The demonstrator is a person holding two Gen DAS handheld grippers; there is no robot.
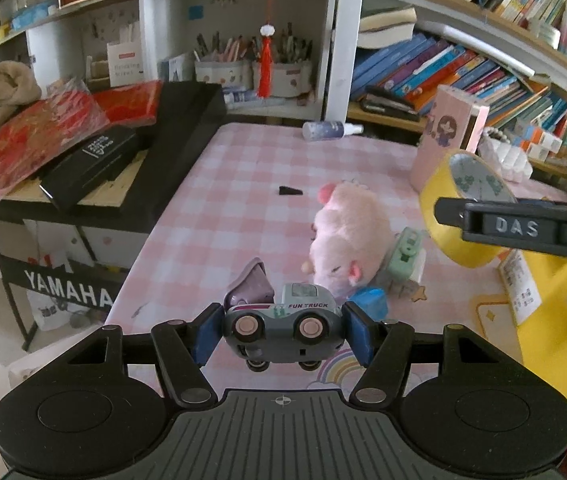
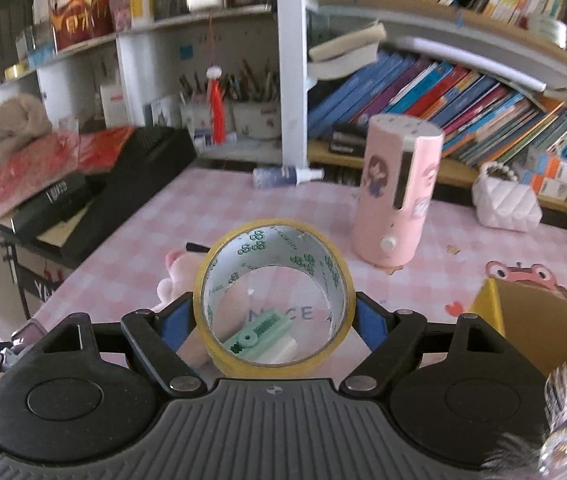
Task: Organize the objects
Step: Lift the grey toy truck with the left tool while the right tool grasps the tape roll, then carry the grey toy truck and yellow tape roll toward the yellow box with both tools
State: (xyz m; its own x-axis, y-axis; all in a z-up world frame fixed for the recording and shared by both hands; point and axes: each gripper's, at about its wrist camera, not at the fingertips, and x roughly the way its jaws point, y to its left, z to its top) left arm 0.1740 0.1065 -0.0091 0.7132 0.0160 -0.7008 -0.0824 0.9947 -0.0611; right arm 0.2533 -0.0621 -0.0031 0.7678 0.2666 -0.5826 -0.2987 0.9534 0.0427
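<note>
My left gripper point(image 1: 281, 330) is shut on a grey toy truck point(image 1: 283, 330) marked FUN TRUCK and holds it above the pink checked table point(image 1: 223, 208). My right gripper point(image 2: 275, 320) is shut on a yellow tape roll point(image 2: 239, 364), which also shows at the right of the left wrist view point(image 1: 435, 216). A pink plush pig point(image 1: 347, 236), a green stapler point(image 1: 405, 256), a blue block point(image 1: 371, 302) and a purple toy piece point(image 1: 251, 286) lie on the table just beyond the truck. The stapler shows through the tape roll point(image 2: 255, 340).
A yellow cardboard box point(image 2: 539, 320) stands at the right. A pink cylindrical holder point(image 2: 399, 196), a white quilted bag point(image 2: 507, 200) and a spray bottle point(image 2: 283, 176) sit further back. Black cases point(image 1: 91, 164) and red packets lie at the left. Bookshelves line the back.
</note>
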